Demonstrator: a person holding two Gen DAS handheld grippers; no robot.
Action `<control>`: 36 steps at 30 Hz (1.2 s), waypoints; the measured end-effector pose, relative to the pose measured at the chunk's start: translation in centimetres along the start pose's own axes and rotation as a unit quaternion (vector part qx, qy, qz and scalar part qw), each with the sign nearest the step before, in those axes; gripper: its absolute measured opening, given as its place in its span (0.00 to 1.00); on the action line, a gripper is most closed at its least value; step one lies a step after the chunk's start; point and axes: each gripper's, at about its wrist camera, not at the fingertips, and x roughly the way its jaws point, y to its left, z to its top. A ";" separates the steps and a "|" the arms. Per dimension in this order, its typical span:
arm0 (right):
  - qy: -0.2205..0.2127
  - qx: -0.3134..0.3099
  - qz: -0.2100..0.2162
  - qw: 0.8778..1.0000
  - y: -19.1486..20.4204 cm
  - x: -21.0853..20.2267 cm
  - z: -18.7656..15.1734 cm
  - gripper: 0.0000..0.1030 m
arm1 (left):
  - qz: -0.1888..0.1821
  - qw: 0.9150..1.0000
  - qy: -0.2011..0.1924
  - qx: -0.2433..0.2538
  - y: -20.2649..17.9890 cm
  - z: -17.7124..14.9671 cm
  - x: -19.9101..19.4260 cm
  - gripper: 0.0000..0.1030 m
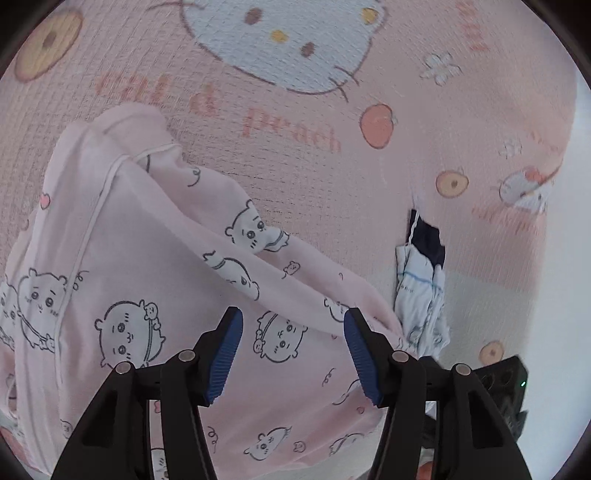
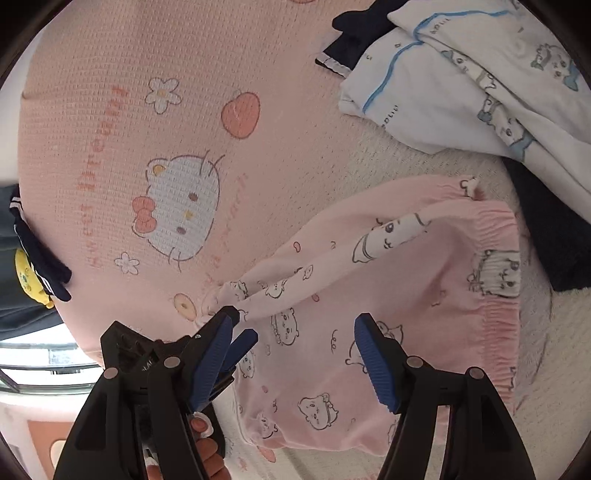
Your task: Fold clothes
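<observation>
Two grippers hang over a pink garment (image 1: 155,295) printed with small cartoon animals, which lies rumpled on a pink blanket (image 1: 332,166) bearing cat faces, peaches and lettering. In the left wrist view the left gripper (image 1: 293,354) points down at the cloth with its jaws apart; the blue pads (image 1: 225,354) stand clear on either side and nothing is pinched between them. A fold of the garment runs slantwise from the upper left down toward the right pad, and a white piped edge shows near the top of the heap. To the right of it, on the blanket, lies a white garment (image 1: 421,295) with blue trim, with a dark garment (image 1: 428,240) just above it. In the right wrist view the right gripper (image 2: 299,354) likewise stands with its jaws apart above the pink garment (image 2: 369,314), whose gathered elastic band sits at the right; no cloth is caught between its pads. The left gripper (image 2: 243,343) shows just beside the right gripper's left finger, at the garment's near corner, and fingers (image 2: 203,443) of a hand appear below it. White (image 2: 461,85) and dark (image 2: 354,33) garments lie at the upper right.
</observation>
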 end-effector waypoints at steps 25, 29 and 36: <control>-0.094 0.090 0.063 0.990 -3.0 1.2 3.5 0.12 | -0.035 0.997 -0.040 -0.058 0.0 3.2 1.5 0.10; -0.092 0.092 0.026 0.991 -3.8 1.0 4.0 0.13 | -0.002 0.999 -0.038 -0.026 -1.1 3.8 1.7 0.10; -0.109 0.055 0.031 0.992 -2.0 -1.2 3.9 0.60 | 0.012 0.996 -0.046 0.079 -4.4 2.5 -1.5 0.19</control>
